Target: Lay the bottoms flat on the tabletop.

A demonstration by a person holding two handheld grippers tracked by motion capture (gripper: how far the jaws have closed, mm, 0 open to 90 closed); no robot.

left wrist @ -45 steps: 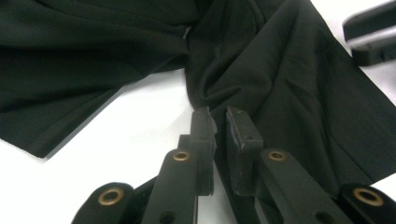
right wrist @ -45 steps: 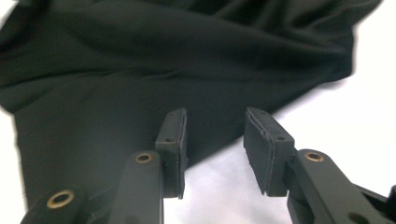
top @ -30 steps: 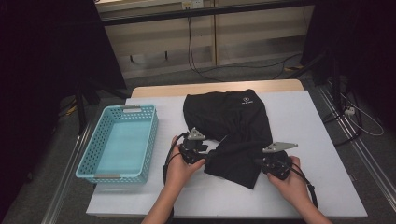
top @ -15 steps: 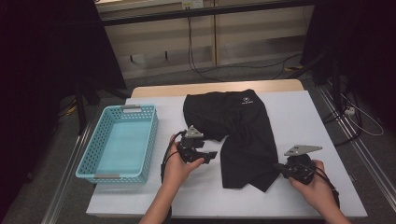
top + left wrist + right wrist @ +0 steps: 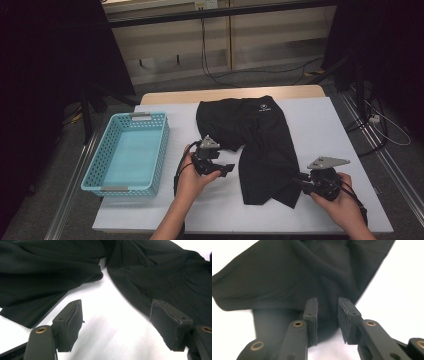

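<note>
A pair of black shorts lay spread on the white tabletop, waistband toward the far edge and 2 legs pointing toward the person. The leg on the left of the high view was shorter and bunched; the other reached close to the near edge.

The left tongs, held in the left hand, rested low over bare tabletop just beside the inner edge of the longer leg. Their jaws had just been opening and stood wide apart. In the left gripper view the left tongs had only white surface between the pads, with fabric lying beyond and to either side, not touched.

The right tongs, held in the right hand, pointed at the hem corner of the longer leg. Their jaws had just been opening and showed a narrow gap. In the right gripper view the right tongs stood at the edge of the shorts, pads clear of the cloth, no grip.

A light blue basket sat on the left part of the tabletop, well apart from the shorts.
</note>
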